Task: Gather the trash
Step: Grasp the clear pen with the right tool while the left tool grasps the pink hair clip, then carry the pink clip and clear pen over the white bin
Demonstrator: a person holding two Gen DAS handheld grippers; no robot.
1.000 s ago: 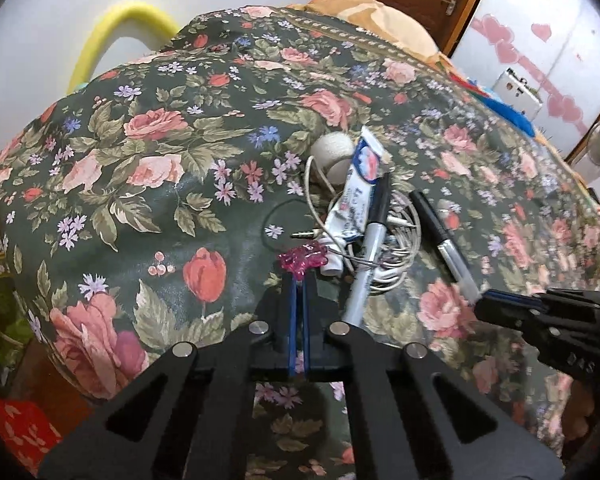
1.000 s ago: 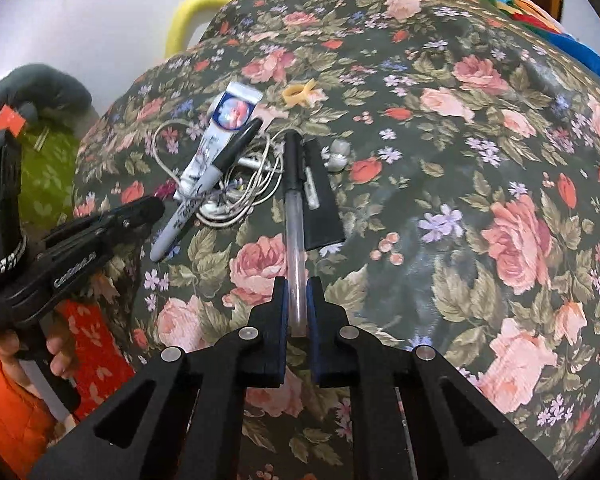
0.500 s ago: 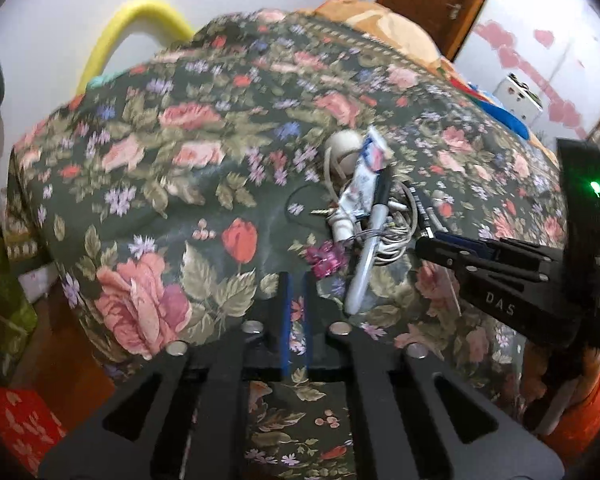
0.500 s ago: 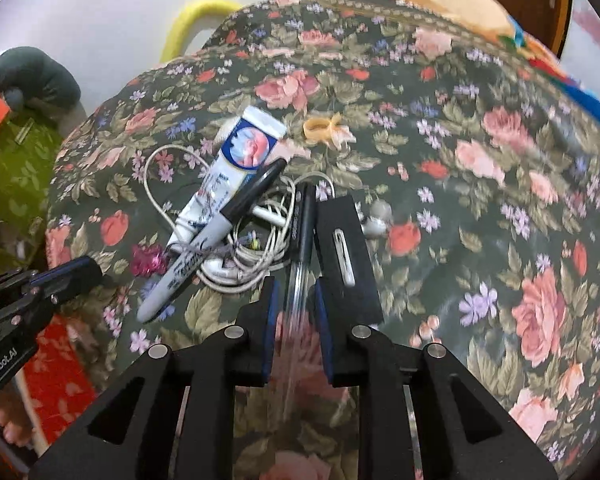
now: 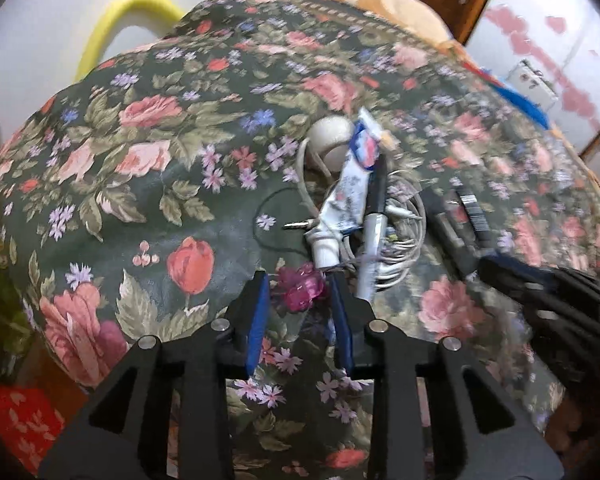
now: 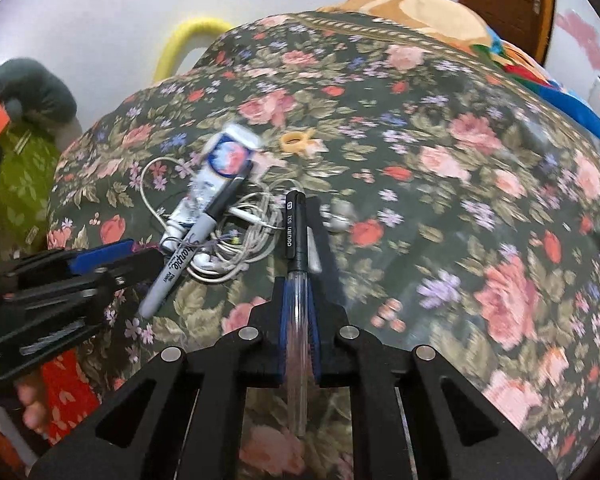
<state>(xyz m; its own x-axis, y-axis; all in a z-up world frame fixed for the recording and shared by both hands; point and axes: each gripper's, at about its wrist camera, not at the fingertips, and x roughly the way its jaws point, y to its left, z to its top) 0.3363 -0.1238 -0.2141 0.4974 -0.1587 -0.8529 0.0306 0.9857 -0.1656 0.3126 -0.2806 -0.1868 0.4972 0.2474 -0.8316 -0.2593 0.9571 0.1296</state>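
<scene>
A heap of small items lies on a floral bedspread: a squeezed toothpaste tube, a grey marker, coiled white earphones and a crumpled magenta wrapper. My left gripper is open, its jaws on either side of the magenta wrapper. My right gripper is shut on a black-capped clear pen, held above the bedspread beside a flat black object. The left gripper also shows in the right wrist view, by the marker.
A white ball lies behind the tube. A tan ring-shaped scrap lies further back. A yellow hoop leans on the wall. Pillows lie at the far end. The bed edge drops to a red floor on the left.
My left gripper let go of the magenta wrapper, drew back, then opened and now straddles it. My right gripper lifted the pen and moved slightly back over the bedspread.
</scene>
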